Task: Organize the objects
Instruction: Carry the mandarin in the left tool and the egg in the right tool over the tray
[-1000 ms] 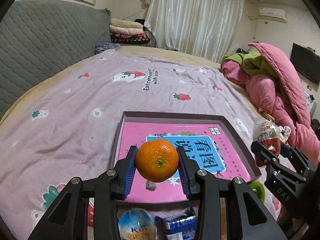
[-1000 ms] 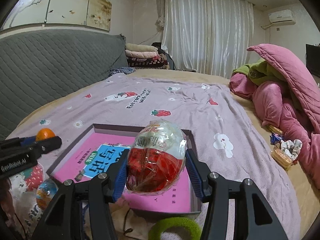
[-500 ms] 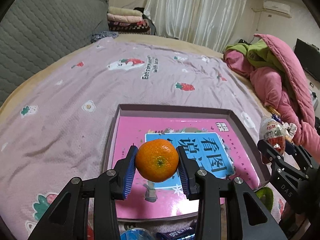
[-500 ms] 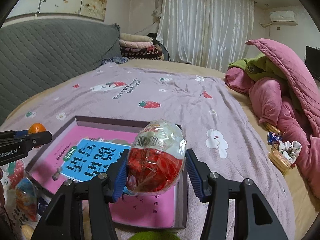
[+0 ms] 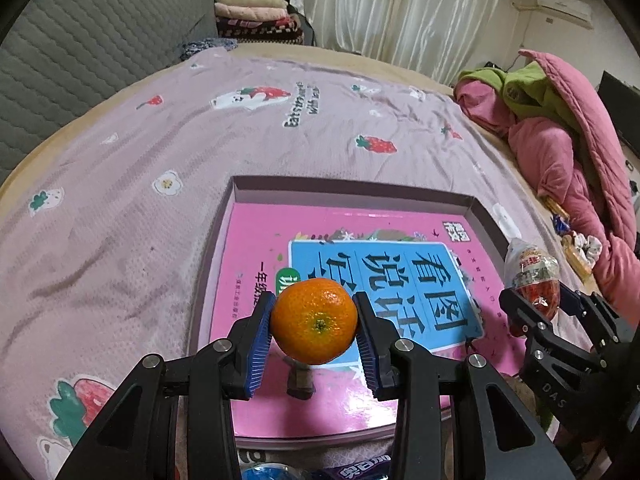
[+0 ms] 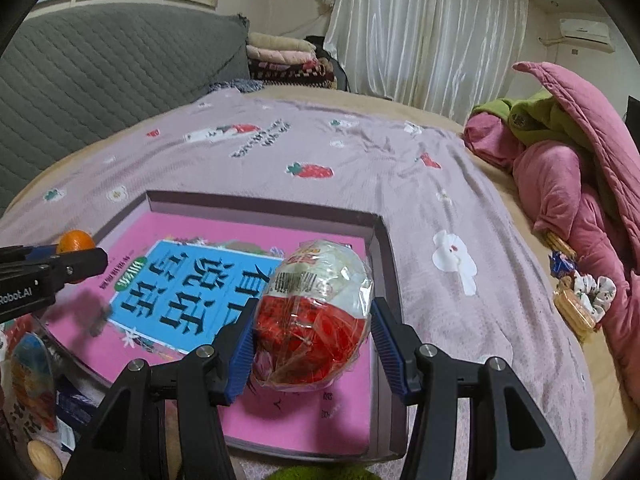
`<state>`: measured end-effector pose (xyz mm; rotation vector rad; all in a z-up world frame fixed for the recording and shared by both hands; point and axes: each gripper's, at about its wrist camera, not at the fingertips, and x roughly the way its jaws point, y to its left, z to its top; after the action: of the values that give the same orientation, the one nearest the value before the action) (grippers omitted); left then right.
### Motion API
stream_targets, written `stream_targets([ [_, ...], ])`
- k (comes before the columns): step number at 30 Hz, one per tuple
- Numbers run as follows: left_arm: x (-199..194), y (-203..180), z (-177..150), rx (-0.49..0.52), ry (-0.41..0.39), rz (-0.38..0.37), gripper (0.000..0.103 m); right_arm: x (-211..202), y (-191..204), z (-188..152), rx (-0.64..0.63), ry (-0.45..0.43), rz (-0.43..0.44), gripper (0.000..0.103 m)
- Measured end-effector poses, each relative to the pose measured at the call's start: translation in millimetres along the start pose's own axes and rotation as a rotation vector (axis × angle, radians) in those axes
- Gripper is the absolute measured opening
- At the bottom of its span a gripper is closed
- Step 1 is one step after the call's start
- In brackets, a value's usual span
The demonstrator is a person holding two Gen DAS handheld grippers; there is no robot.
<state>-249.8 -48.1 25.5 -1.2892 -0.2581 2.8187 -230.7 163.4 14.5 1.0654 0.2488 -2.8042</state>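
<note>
Two views cover this moment, and each has a load pinched over the same shallow grey cardboard tray [image 5: 486,220].

From the left wrist, the left tool [image 5: 315,330] grips a round orange mandarin [image 5: 314,327] between its blue ribbed pads, stem end toward the camera. It hangs above the near part of the pink-and-blue picture book [image 5: 360,272] lying flat inside the tray, which suggests the fruit is meant to go there. At the right edge the right tool [image 5: 538,300] appears, carrying its wrapped egg. The tray sits on a bed with a mauve strawberry-print sheet [image 5: 200,128]; a grey quilted headboard [image 5: 80,40], white curtains [image 5: 400,8] and a heap of pink bedding [image 5: 560,152] ring the room.

From the right wrist, the right tool [image 6: 312,334] is closed on a red-and-white egg-shaped treat in crinkly clear wrap [image 6: 316,316], held above the tray's right side near its wall. The left tool [image 6: 70,258] enters from the left with the mandarin, so both loads seem bound for the tray. Small snacks and a scrunchie [image 6: 576,300] lie well apart on the bed's bare beige edge.
</note>
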Motion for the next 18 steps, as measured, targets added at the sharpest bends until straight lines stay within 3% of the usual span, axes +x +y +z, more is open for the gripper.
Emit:
stream_targets([
  [7, 11.0, -2.3, -7.3, 0.025, 0.060, 0.007, 0.040, 10.7, -0.2, -6.5, 0.003, 0.069, -0.018, 0.055],
  [18, 16.2, -6.1, -13.7, 0.050, 0.091, 0.006, 0.040, 16.9, -6.7, -13.1, 0.049, 0.122, -0.012, 0.055],
])
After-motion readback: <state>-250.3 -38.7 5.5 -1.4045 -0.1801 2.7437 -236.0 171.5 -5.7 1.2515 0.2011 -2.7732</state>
